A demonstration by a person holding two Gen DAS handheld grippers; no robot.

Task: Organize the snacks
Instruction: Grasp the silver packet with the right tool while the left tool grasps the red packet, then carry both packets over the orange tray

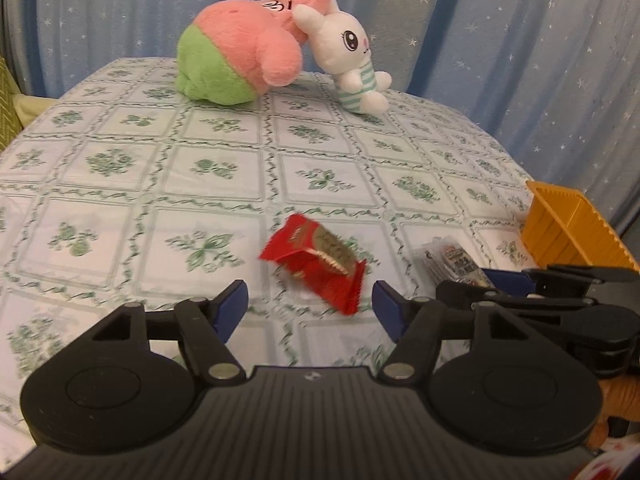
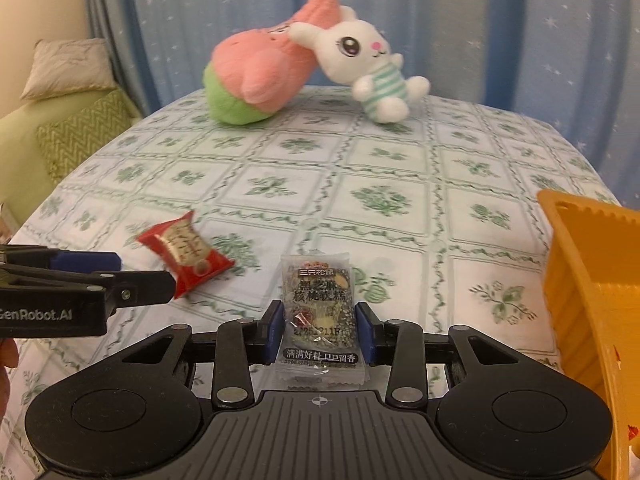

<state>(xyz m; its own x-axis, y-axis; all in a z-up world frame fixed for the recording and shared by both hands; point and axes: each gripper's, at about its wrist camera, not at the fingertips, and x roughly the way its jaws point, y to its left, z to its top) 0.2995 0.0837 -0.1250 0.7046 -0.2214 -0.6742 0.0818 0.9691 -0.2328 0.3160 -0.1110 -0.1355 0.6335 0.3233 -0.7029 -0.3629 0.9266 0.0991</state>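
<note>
The right gripper [image 2: 320, 326] has its blue fingers [image 2: 275, 330] clamped on the sides of a grey-and-clear snack packet [image 2: 318, 312] low over the floral-clothed bench [image 2: 384, 200]. The left gripper [image 1: 310, 308] has its fingers spread apart around a red snack packet [image 1: 316, 264], not touching it. An orange basket [image 2: 588, 280] stands at the right; two plush toys [image 2: 304, 60] lean together at the far edge.
</note>
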